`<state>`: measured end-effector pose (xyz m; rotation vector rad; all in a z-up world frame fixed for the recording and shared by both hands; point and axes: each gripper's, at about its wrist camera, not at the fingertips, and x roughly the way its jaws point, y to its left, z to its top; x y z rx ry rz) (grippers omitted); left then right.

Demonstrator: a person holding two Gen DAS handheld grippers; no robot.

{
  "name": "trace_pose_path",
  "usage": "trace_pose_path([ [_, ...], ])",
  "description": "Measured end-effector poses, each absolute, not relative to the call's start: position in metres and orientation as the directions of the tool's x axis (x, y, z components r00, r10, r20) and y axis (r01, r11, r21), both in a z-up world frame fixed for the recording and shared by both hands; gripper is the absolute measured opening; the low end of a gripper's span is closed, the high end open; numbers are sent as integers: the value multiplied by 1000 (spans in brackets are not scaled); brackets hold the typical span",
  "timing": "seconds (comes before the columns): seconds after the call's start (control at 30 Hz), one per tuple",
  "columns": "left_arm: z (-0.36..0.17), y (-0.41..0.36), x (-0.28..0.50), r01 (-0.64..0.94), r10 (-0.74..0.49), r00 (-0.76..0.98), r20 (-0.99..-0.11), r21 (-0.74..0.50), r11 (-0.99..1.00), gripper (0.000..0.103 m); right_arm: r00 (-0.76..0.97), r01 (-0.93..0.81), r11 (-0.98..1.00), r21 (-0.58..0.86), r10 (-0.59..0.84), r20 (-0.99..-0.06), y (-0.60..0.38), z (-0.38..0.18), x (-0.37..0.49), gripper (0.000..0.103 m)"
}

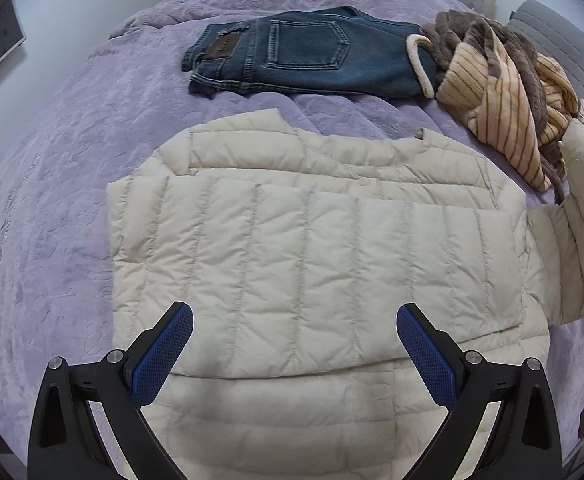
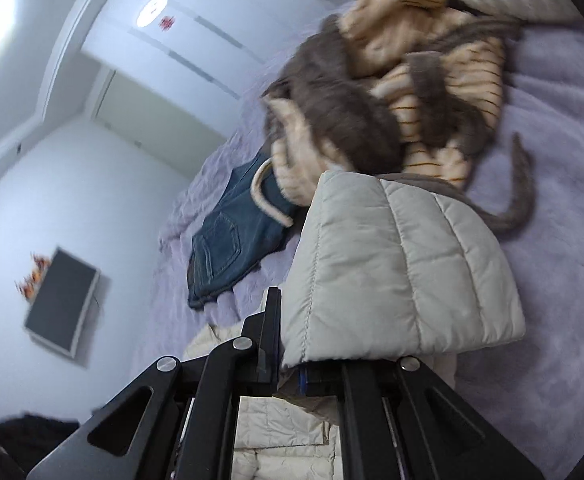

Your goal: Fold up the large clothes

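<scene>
Cream jacket (image 1: 315, 248) sleeve edge (image 2: 395, 272) pinched by right hand-held gripper (image 2: 288, 360).

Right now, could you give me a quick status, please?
Left gripper open above cream jacket. Right gripper shut on its sleeve. Jeans, striped garment beyond.

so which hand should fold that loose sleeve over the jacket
Right. The right gripper already has its jaws shut on the sleeve, lifted off the bed. The left gripper hangs open above the jacket.
</scene>
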<state>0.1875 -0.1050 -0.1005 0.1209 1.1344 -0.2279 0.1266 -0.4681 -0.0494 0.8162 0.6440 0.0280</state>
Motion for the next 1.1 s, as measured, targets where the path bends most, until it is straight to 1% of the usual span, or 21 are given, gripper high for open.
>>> trace_pose_path([
  [0.13,-101,-77,198,176,-101,421,-902,-28,984,102,703,100,883,459,264,-661,-376,-54,172,7],
  [0.2,-104,-65,202,145,-95,420,-902,-36,989,102,632,42,929,368,260,-730,-333,-74,188,7],
  [0.27,-109,-55,205,119,-95,413,-906,-50,992,102,562,-2,962,272,226,-796,-297,-99,198,7],
  [0.33,-114,-47,206,102,-98,406,-908,-61,993,102,502,-17,977,211,191,-843,-277,-123,202,7],
  [0.4,-118,-43,209,101,-104,406,-908,-68,993,102,468,21,978,209,175,-866,-277,-139,202,9],
  [0.47,-122,-41,211,102,-108,404,-908,-73,992,102,468,63,970,236,180,-865,-283,-137,198,29],
  [0.5,-123,-39,212,100,-113,401,-909,-79,992,102,475,83,960,266,196,-858,-290,-135,193,58],
  [0.53,-124,-37,213,97,-121,400,-908,-90,991,102,489,110,948,299,210,-847,-297,-129,188,77],
  [0.57,-124,-35,214,92,-131,401,-907,-102,990,102,516,147,931,335,216,-829,-304,-123,182,77],
  [0.63,-123,-29,216,85,-159,400,-903,-137,987,102,561,231,879,418,231,-795,-321,-117,171,77],
  [0.67,-122,-26,217,81,-178,398,-900,-159,984,102,578,285,840,461,233,-782,-330,-117,171,74],
  [0.7,-121,-22,219,77,-197,397,-897,-181,980,102,592,338,797,500,233,-772,-342,-120,170,48],
  [0.73,-120,-18,221,75,-221,395,-892,-208,975,102,594,385,765,516,222,-773,-352,-123,171,12],
  [0.77,-118,-14,223,75,-251,393,-884,-242,967,102,595,410,754,514,206,-777,-358,-124,174,9],
  [0.83,-116,-4,227,79,-331,385,-862,-326,942,102,618,365,807,464,163,-769,-351,-114,185,8],
  [0.93,-115,7,235,82,-450,355,-820,-452,888,102,623,171,941,294,128,-772,-299,-97,206,8],
  [1.0,-115,11,239,83,-513,332,-792,-517,852,102,592,44,975,218,151,-792,-262,-101,213,8],
  [1.1,-118,11,246,84,-590,300,-750,-595,799,102,547,-106,989,101,143,-825,-217,-114,212,8],
])
